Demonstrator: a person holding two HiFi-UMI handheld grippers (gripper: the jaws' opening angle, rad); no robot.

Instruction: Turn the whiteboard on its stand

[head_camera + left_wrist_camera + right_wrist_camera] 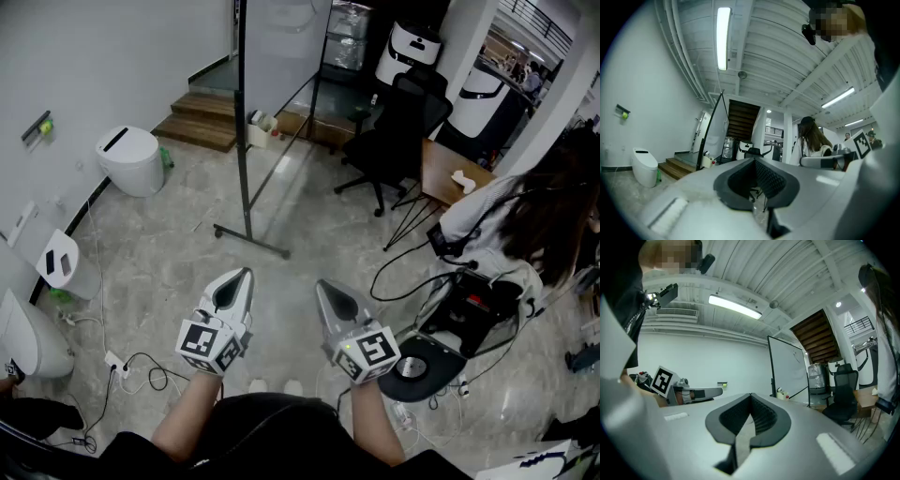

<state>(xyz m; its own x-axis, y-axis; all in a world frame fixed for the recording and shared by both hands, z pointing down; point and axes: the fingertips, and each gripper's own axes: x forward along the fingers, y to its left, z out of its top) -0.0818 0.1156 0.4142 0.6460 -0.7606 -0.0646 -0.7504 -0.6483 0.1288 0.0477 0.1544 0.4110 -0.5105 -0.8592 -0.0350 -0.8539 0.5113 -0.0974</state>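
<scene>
- L gripper (pixel 241 279): jaws clenched together, nothing btwn them.
- R gripper (pixel 325 291): same, shut tight and empty. 2 grippers, side by side.
- Whiteboard (pixel 281 37): 1, on its stand (pixel 243 141), well ahead of both grippers; top cut off by frame.
- 1 black office chair (pixel 394 131); 1 seated person (pixel 506 220) at right, partly hidden.
</scene>
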